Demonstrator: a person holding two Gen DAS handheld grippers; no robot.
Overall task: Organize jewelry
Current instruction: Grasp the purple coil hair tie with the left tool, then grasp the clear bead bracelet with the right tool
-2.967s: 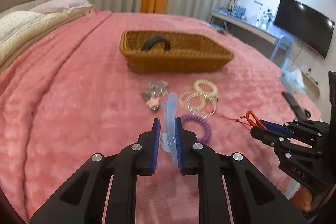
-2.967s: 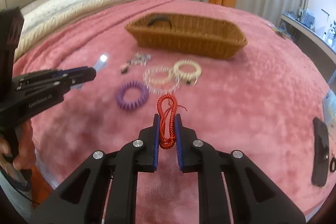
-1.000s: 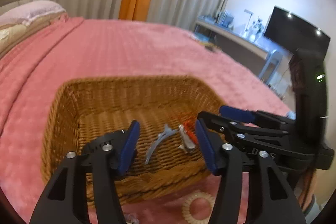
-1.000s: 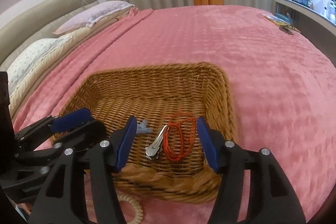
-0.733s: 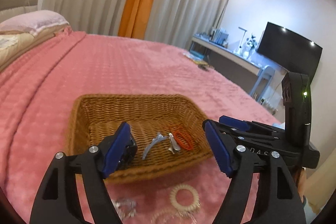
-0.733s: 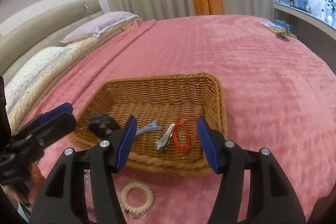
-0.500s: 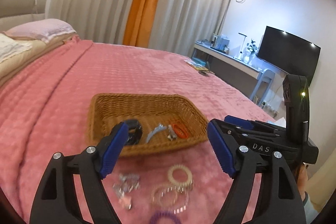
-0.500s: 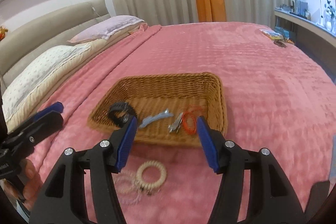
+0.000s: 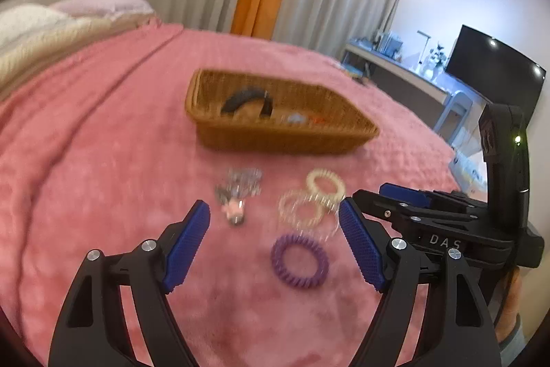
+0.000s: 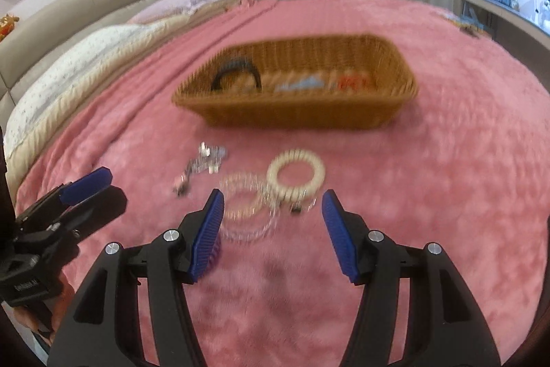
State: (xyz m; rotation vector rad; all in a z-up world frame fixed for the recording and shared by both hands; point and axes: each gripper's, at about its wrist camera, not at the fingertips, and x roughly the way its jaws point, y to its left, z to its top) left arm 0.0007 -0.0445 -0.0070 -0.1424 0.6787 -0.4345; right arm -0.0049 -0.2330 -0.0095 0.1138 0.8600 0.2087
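Note:
A wicker basket (image 9: 275, 140) (image 10: 309, 116) stands on the pink bed. It holds a black hair band (image 9: 247, 97) (image 10: 237, 67), a light blue clip (image 10: 302, 83) and a red cord (image 10: 354, 81). In front of it lie a silver jewelry cluster (image 9: 237, 191) (image 10: 202, 165), a cream coil ring (image 9: 326, 184) (image 10: 296, 176), clear bracelets (image 9: 302, 210) (image 10: 245, 210) and a purple coil ring (image 9: 299, 260). My left gripper (image 9: 275, 241) is open and empty above the purple ring. My right gripper (image 10: 271, 229) is open and empty above the bracelets.
The pink blanket (image 10: 447, 177) covers the bed. Pillows (image 10: 86, 57) lie at the left. A desk and a TV (image 9: 495, 71) stand at the right. Each gripper shows in the other's view, the right one (image 9: 429, 212) and the left one (image 10: 68, 202).
Both grippers let go of the blue clip and the red cord into the basket, then pulled back from it, open, to above the loose items on the blanket.

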